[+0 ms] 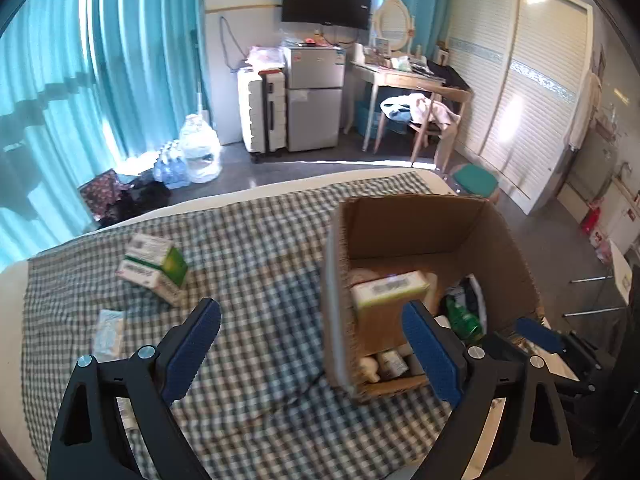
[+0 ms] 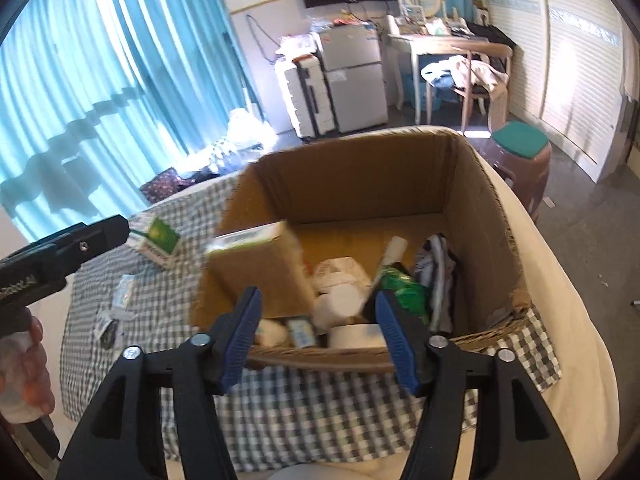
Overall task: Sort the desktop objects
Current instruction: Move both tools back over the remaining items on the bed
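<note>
An open cardboard box [image 2: 360, 176] stands on the checked cloth [image 2: 320, 408], holding white bundles [image 2: 340, 280], a green packet [image 2: 404, 284], a striped cloth [image 2: 438, 272] and a white roll [image 2: 356, 336]. A tan carton with a green top [image 2: 260, 268] tilts, blurred, by the box's left wall; the same carton [image 1: 388, 292] shows in the left wrist view. My right gripper [image 2: 318, 298] is open over the box's near rim, with nothing between its pads. My left gripper [image 1: 311, 310] is open and empty, straddling the left wall of the box [image 1: 420, 220]. Stacked green-and-white medicine boxes [image 1: 154, 266] lie further left.
A pale blue sachet [image 1: 107, 334] and small packets [image 2: 124, 292] lie on the cloth to the left. A hand [image 2: 32, 364] holds the left gripper's handle. A green-topped stool [image 2: 520, 148] stands past the bed's right corner. Beyond are a fridge [image 1: 314, 96], a desk and a chair.
</note>
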Demonstrator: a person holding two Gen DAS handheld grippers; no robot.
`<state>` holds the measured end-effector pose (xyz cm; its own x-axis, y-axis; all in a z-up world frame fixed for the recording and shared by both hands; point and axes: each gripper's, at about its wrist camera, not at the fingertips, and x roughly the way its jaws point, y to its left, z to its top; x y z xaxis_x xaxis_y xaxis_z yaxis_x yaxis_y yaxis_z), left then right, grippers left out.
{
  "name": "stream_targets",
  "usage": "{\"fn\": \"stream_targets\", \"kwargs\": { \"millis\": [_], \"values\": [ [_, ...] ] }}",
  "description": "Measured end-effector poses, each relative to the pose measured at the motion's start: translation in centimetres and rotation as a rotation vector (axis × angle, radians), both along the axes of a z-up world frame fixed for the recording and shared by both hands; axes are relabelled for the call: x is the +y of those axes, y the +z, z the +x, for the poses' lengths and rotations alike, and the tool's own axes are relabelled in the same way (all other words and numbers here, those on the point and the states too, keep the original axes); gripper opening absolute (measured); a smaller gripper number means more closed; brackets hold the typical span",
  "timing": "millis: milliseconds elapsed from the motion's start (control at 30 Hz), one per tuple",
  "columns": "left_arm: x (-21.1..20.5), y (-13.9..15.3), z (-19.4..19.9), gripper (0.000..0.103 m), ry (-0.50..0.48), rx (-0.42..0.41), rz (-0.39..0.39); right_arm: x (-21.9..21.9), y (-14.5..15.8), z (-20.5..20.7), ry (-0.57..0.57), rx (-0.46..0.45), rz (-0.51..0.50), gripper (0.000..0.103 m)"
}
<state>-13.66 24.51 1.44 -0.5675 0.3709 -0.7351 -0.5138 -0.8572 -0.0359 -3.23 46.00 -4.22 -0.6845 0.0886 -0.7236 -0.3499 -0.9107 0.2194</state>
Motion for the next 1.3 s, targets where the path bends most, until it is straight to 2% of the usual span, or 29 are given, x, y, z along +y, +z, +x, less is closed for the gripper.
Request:
{"fn": "stream_targets", "kwargs": {
  "millis": [100, 133, 333, 400, 467, 600, 767, 967, 1300],
  "values": [
    [-3.4, 0.6, 0.7, 0.096, 0.049, 0.028, -0.002, -2.7, 1.3, 0.3, 0.043, 0.030, 0.018, 0.068],
    [-4.7, 0.8, 0.9, 0.102, 0.069, 0.036, -0.004, -3.8, 1.7, 0.3, 0.064, 0.035, 0.023, 0.069],
    [-13.0, 1.1, 2.3, 0.103, 0.213, 0.069, -0.002, -9.6, 2.7, 0.3, 0.161, 0.070, 0.034, 0.070],
    [-15.6, 0.7, 3.0, 0.103, 0.267, 0.090, -0.016, -11.7, 2.7, 0.4, 0.192, 0.084, 0.026, 0.078],
    [-18.8, -0.1, 3.7, 0.103, 0.338, 0.108, -0.026, -13.7, 2.7, 0.4, 0.227, 0.114, 0.013, 0.088],
    [-24.8, -2.8, 4.5, 0.103, 0.470, 0.088, -0.033, -17.5, 1.9, 0.6, 0.275, 0.162, 0.011, 0.089],
    [-31.1, -6.7, 5.3, 0.103, 0.594, -0.007, -0.001, -22.0, -0.3, 0.9, 0.305, 0.169, 0.053, 0.089],
    [-33.5, -10.2, 6.5, 0.103, 0.633, -0.064, 0.021, -24.1, -3.0, 1.3, 0.325, 0.143, 0.036, 0.089],
    [-33.2, -13.6, 6.2, 0.103, 0.628, -0.119, 0.016, -25.0, -5.8, 1.0, 0.356, 0.056, 0.028, 0.089]
  ]
}}
